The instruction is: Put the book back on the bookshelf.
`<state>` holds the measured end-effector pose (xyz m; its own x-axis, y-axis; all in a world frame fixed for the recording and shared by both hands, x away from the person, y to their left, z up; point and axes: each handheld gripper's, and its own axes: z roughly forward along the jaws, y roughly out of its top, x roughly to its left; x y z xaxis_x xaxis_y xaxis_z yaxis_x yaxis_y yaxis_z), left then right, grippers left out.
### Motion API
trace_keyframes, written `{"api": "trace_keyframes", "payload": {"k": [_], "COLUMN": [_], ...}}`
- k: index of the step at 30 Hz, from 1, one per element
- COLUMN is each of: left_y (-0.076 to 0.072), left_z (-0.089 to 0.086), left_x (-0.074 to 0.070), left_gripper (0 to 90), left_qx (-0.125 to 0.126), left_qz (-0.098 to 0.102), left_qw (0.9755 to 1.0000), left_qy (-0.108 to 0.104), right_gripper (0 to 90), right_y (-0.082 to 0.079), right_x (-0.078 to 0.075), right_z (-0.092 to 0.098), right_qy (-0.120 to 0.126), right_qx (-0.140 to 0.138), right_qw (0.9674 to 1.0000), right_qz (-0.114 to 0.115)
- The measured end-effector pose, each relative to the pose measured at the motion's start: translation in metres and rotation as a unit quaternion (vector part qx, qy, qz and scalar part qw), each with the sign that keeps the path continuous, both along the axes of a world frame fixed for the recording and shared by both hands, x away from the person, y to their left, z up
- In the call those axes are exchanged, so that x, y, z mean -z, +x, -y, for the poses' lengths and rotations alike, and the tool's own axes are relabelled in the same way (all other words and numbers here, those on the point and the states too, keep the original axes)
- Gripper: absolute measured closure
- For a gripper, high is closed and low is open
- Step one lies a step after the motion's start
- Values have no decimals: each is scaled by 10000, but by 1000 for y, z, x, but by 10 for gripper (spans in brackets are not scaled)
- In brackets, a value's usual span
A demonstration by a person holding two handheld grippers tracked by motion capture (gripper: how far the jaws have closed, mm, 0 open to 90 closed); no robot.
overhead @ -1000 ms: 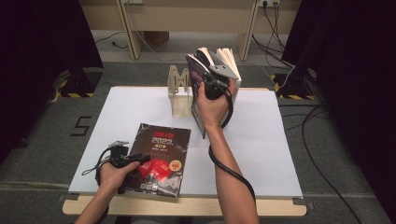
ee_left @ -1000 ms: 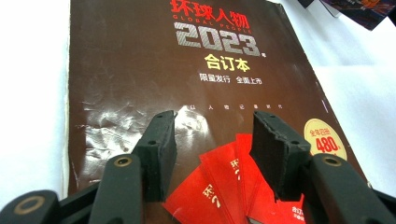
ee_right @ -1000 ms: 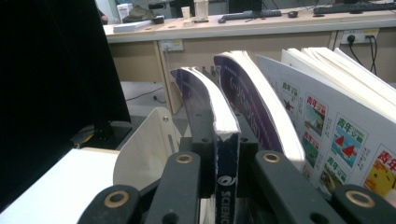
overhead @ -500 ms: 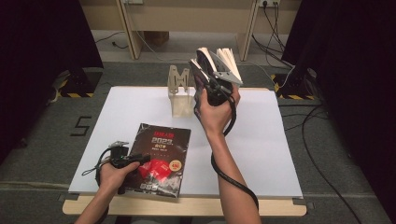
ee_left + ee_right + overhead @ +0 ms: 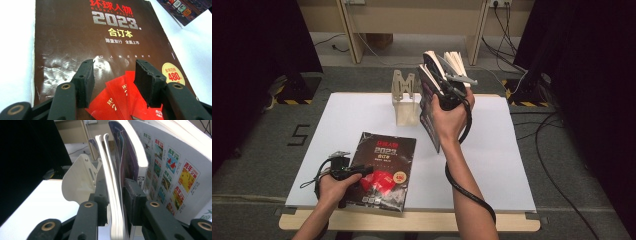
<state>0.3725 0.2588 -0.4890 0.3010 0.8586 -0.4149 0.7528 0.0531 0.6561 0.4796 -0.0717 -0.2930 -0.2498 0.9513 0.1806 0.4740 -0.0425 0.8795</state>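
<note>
So, loosening off the slim book at the rack
Right gripper [image 5: 115, 202] jaws have just been opening around the thin book [image 5: 111, 195]; left gripper [image 5: 113, 82] gapes over the 7 o'clock magazine [image 5: 82, 42]. Back out straight.

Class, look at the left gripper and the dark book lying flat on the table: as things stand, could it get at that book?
Probably yes. The left gripper sits low over the dark book, its jaws apart above the cover with nothing between them and it. Gripping may be harder, since the book lies flat on the table.

We count one brown book [image 5: 382, 169] flat at the tabletop's near edge, one stand [image 5: 406, 98] near its far edge, several upright books [image 5: 437, 95].
</note>
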Motion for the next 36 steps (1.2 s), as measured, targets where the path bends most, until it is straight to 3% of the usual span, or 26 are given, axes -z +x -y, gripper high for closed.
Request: {"api": "trace_keyframes", "payload": {"k": [7,13,16,22,31,36], "left_y": [0,0,0,1,1,1], "left_z": [0,0,0,-1,-2,-1], "left_x": [0,0,0,0,0,0], "left_gripper": [487,488,488,489,489,489], "left_qx": [2,6,8,0,7,11], "left_qz": [2,-2,1,2,11,15], "left_qw": [10000,10000,10000,10000,10000,10000], "left_qy": [-5,-12,-13,-16,-26,-26], "right_gripper": [735,841,844,846,846,845], "right_y": [4,5,6,7,20,27], "right_x": [2,-2,-4,-6,-8,-1], "right_z": [-2,-5,-6,-13,-18,-21], "right_qy": [-275,-674,-684,-625,-494,-476], "right_qx": [-23,-12,-89,-136,144,193], "right_qw": [9996,9975,9975,9977,9968,9965], "right_qz": [-76,-191,-135,203,613,663]}}
